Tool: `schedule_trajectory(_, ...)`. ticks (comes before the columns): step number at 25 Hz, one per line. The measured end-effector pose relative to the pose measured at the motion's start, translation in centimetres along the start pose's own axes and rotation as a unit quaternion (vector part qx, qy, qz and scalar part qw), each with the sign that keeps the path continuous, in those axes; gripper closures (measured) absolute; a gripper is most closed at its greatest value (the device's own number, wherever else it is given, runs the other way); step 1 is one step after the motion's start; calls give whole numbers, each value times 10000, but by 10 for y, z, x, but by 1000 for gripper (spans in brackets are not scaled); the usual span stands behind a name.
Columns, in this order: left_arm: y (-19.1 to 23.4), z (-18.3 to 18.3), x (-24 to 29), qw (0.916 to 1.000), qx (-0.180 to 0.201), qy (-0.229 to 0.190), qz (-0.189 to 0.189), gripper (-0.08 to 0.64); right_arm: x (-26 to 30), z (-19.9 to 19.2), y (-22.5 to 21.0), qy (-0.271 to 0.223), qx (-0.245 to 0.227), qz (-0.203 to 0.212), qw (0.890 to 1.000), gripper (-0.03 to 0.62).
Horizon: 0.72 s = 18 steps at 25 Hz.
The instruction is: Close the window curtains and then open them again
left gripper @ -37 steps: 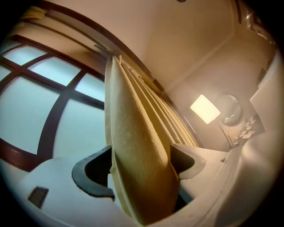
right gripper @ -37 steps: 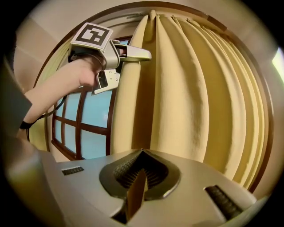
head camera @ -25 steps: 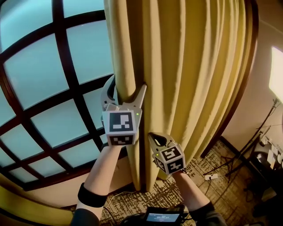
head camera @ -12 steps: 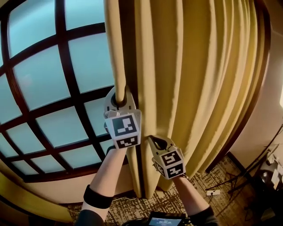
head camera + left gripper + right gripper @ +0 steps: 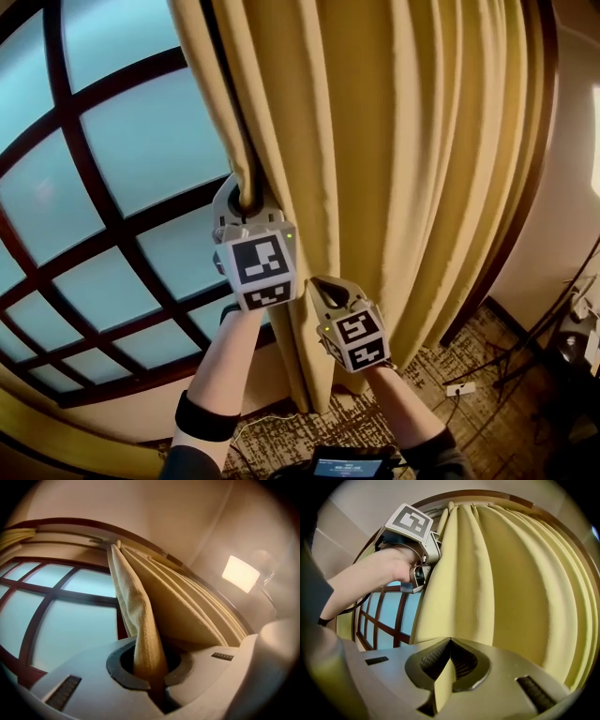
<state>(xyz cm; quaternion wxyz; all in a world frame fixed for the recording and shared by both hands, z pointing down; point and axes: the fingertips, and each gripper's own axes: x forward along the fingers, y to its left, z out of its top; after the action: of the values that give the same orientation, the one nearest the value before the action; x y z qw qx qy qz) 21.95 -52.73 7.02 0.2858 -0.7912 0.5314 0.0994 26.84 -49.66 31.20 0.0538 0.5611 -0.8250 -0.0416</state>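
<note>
My left tongs are clamped shut on the leading fold of the yellow curtain. In the left gripper view the cloth runs straight up out of the closed pads to the curved rail. A second ago these tongs stood wide open around that same fold, and half a second ago they had already closed on it.

My right tongs sit lower and just right of the left, also shut. They pinch a thin edge of the curtain, as they did a second ago. The right gripper view shows my left hand gripping the left tongs against the curtain's edge, higher up.

The curtain hangs over the right part of the arched window. Since the earlier frames its leading edge has slanted leftward at the top, and it now covers more of the panes there. Both tongs have shifted with it, toward the window's dark bars. The patterned carpet with its cables lies below at the right.
</note>
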Motion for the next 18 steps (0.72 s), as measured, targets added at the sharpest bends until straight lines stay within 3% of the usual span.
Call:
schedule_trajectory(12, -86, 19, 75, 9997, -87, -121, -184, 560, -25, -12, -111, -67, 196, -430, 9989, 584)
schedule_trajectory(18, -125, 34, 105, 9996, -21, -235, -183, 560, -40, -12, -148, -92, 323, -456, 9984, 584)
